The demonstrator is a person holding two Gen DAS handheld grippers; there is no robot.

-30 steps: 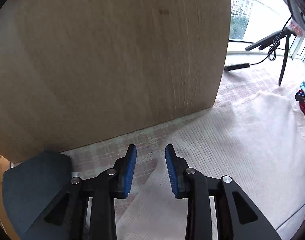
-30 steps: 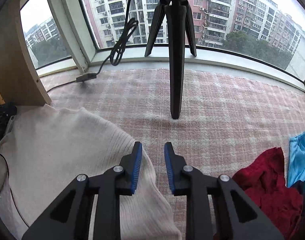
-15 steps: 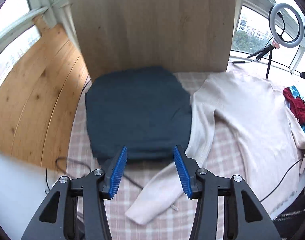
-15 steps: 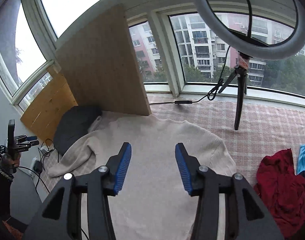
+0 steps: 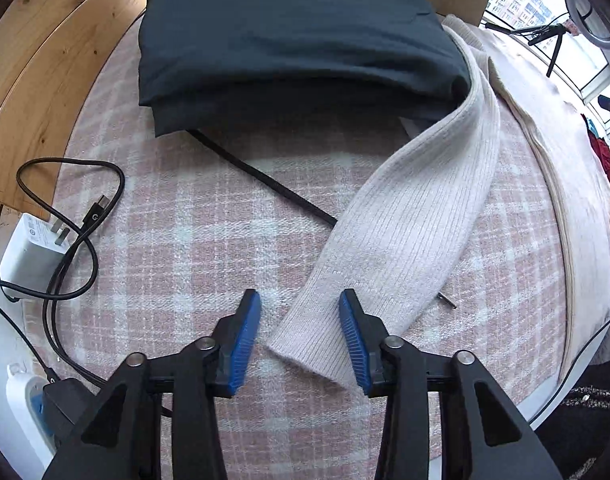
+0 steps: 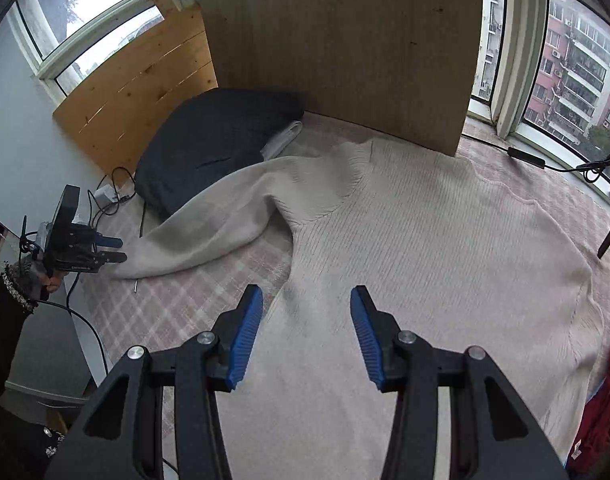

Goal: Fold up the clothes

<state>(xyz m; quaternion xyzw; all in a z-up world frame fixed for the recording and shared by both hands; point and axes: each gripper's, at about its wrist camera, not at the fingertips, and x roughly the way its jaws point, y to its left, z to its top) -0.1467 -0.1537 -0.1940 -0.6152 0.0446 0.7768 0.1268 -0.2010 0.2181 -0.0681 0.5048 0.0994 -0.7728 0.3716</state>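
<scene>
Across the middle of the right wrist view lies the cream ribbed sweater (image 6: 425, 240), spread flat on the pink plaid cloth (image 6: 177, 308) that covers the bench; its one sleeve (image 5: 417, 216) runs from the upper right of the left wrist view down to the lower centre, where the cuff ends just ahead of my left gripper (image 5: 301, 336); my jaws there stand wide open, the cuff lying partly between them, and they have hold of nothing; I cannot tell whether the right blue pad touches the knit. My right gripper (image 6: 307, 328) sits at the lower centre of its own view, jaws likewise spread wide and holding nothing, over the sweater's left side edge; in that view my left gripper (image 6: 105, 252) shows small at the left, beside the cuff. Above the sleeve, filling the top of the left wrist view, a folded dark navy garment (image 5: 297, 36) rests on the cloth, touching the sleeve at its right edge; a black cable (image 5: 265, 178) runs out from under it and slips beneath the sleeve; a white charger (image 5: 33, 248) lies at the left edge; a red garment (image 6: 605, 400) shows at the lower right of the right wrist view; a wooden board (image 6: 345, 40) stands upright behind.
</scene>
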